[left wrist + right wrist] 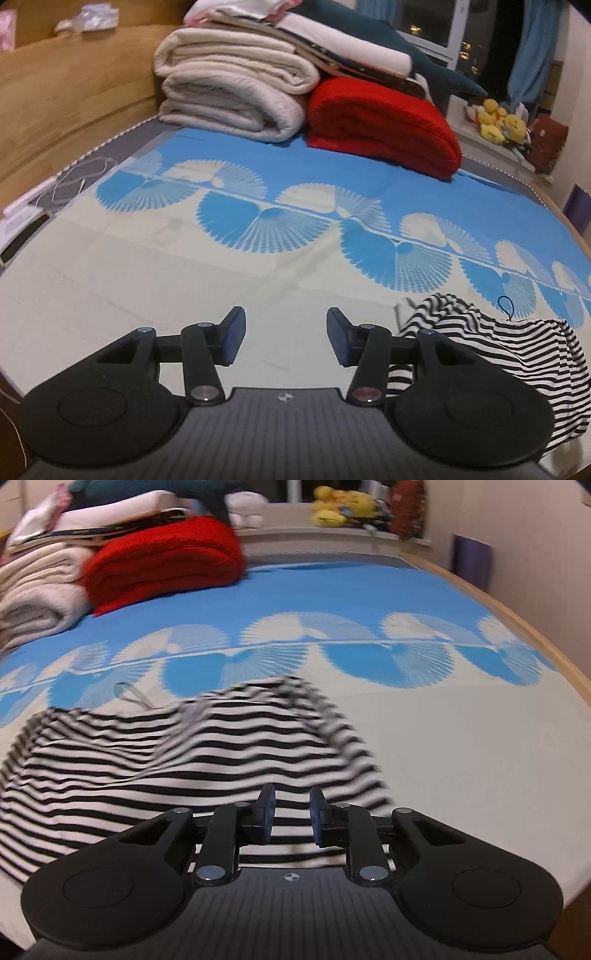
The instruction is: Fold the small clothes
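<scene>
- The black-and-white striped knit garment lies crumpled on the pale cream part of the blue-and-cream fan-patterned bed sheet, bunched rather than flat, with a thin dark loop of cord poking up at its far edge.
- Left gripper: jaws spread wide, blue pads facing each other with only bare sheet between them. It holds nothing and sits just left of the striped garment, whose edge reaches behind its right-hand finger.
- Right gripper: hovering over the garment's near edge, fingers part-way apart with a narrow gap and striped cloth showing between and behind them. They are not pressed together; whether the pads touch the fabric, I cannot tell.
- Far end of the bed: a folded red fleece blanket beside a stack of folded cream blankets, touching at the side.
- Yellow plush toys sit on the window ledge beyond.
- A white cable lies coiled near the wooden bed frame on the left.
</scene>
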{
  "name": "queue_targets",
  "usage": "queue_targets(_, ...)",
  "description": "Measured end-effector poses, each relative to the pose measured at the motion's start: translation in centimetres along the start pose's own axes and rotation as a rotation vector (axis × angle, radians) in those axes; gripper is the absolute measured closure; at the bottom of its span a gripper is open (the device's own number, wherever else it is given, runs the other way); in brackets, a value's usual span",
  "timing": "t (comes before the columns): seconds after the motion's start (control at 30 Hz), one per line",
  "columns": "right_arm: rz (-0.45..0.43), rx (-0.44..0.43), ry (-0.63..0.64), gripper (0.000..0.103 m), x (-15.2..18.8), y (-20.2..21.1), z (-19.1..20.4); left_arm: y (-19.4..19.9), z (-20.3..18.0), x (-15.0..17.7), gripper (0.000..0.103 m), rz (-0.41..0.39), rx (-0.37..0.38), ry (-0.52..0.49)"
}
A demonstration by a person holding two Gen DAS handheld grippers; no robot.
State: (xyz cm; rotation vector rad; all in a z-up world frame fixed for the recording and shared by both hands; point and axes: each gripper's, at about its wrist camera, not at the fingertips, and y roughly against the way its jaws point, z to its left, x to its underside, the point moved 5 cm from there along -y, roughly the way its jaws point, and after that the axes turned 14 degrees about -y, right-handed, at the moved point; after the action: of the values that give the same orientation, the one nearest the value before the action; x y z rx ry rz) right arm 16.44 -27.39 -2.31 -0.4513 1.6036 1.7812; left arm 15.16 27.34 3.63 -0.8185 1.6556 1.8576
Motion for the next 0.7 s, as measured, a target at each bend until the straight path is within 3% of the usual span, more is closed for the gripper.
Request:
queue_targets(0.23,0.007,-0.251,0.17,0.082,2.8,0.9,10.7,0.4,3.6,1.5,0.049,0.01,-0.032,0.012)
queue_targets(0.43,0.068,-0.459,0.348,0.081,8.1,1.8,22.6,1.0,6.2,2.6,0.049,0.009,-0.046,0.038)
queue_targets(0.5,0.099,-0.503,0.417,0.074,10.1,1.6,26.2,1.2,7.0,3.1,0.049,0.012,-0.052,0.045)
queue_targets(0.57,0.135,-0.524,0.473,0.054,11.9,1.3,29.0,1.4,7.8,3.4,0.049,0.017,-0.059,0.053)
queue_targets(0.7,0.182,-0.517,0.62,0.048,15.6,-0.1,32.8,1.6,9.3,4.0,0.049,0.023,-0.068,0.079)
